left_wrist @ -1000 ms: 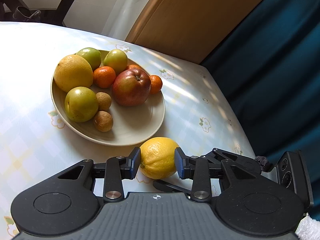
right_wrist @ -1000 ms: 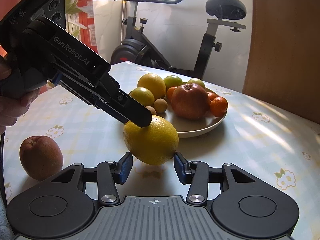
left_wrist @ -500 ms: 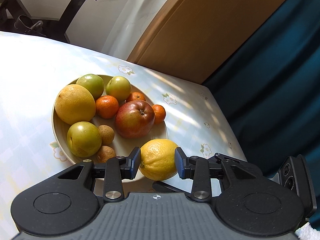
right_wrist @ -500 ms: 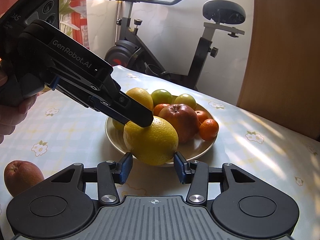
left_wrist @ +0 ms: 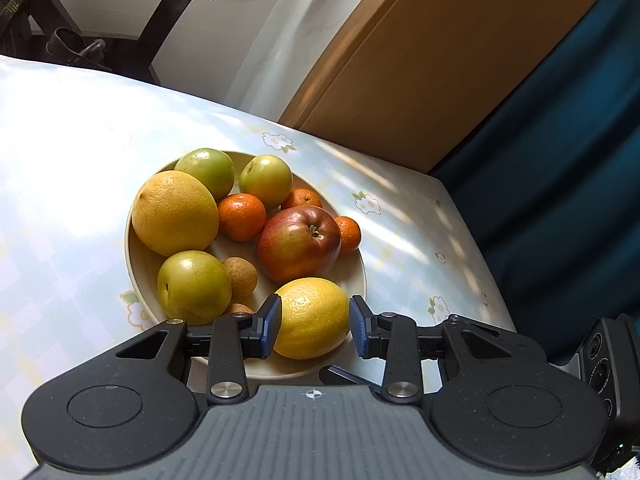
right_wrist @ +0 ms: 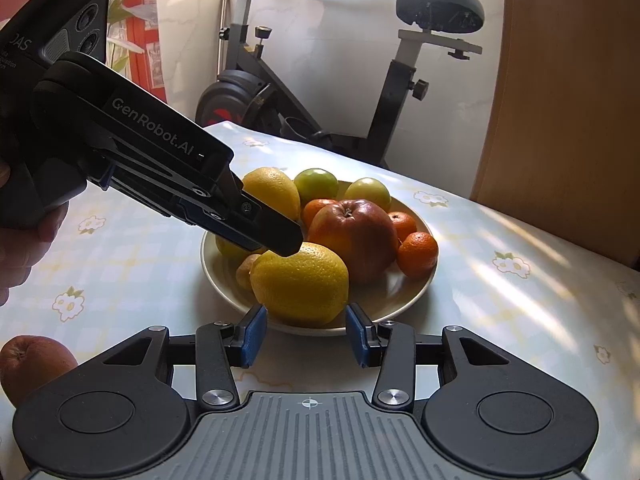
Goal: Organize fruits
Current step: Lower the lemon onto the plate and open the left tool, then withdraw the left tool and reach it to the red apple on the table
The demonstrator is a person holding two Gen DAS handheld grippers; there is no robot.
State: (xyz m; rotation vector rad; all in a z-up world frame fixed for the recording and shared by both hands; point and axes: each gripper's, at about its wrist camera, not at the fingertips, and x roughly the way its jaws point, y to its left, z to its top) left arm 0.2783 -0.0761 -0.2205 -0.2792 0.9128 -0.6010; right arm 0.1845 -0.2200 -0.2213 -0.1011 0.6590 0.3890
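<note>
The left gripper (left_wrist: 312, 326) pinches the round yellow lemon (left_wrist: 311, 318) in its jaws, low over the cream ceramic plate (left_wrist: 356, 276), apparently for placing; the right gripper's (right_wrist: 306, 334) jaws stand empty, slightly spread.

My left camera looks steeply down along my fingers (left_wrist: 269, 326), close over the fruit plate (left_wrist: 134, 256). My right camera faces the same plate (right_wrist: 416, 298) more levelly, towards an exercise bike (right_wrist: 404, 80); both share the yellow citrus (left_wrist: 312, 318).

Left gripper (right_wrist: 280, 240) clamped on a yellow lemon (right_wrist: 302, 285) above a fruit-filled plate (right_wrist: 404, 300), right gripper (right_wrist: 306, 334) just beside
</note>
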